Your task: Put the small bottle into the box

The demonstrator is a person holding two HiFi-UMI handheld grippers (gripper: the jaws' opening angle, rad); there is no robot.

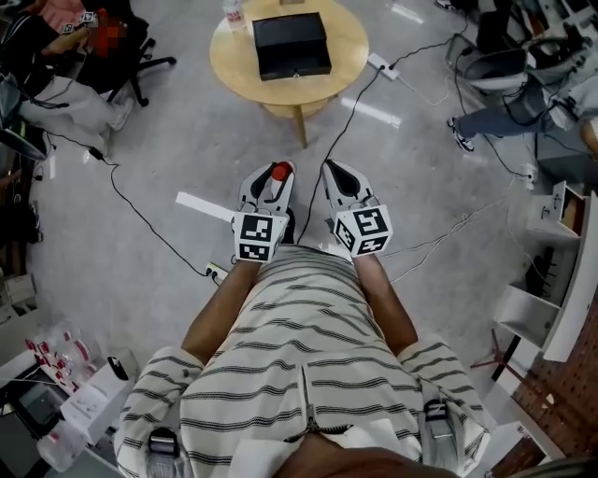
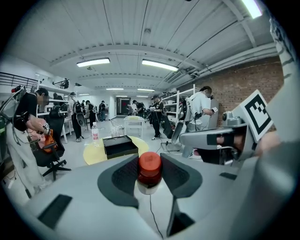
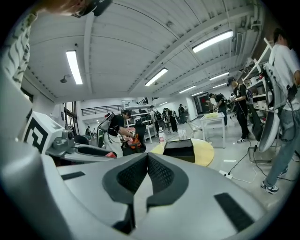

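The left gripper (image 2: 149,158) has its jaws closed on the small white bottle with a red cap (image 2: 149,167). The two dark pads hold it at the cap and the upper body, and the bottle stands upright between them. The right gripper (image 3: 147,159) has its jaws together, tip against tip, with nothing between them.

The matte black rectangular box (image 1: 291,45) is far ahead of both pairs of jaws, well apart from them. In the left gripper view it lies beyond the jaw tips and a little to their left. So the step in hand is, I think, to carry the bottle over to the box. To do this well, the grip should not change on the way and the bottle should be kept upright, because the pads hold only a narrow part of it. The jaws should arrive above the box before they go down. Whether the box is open on top, I cannot tell from here.

The box sits on a round, light wooden table (image 1: 234,75), with a clear plastic bottle with a red label (image 1: 234,14) just beside it. The floor is grey and smooth, with black cables (image 1: 140,217) running across it between the jaws and the table. Around are office chairs, shelves and other people at work.
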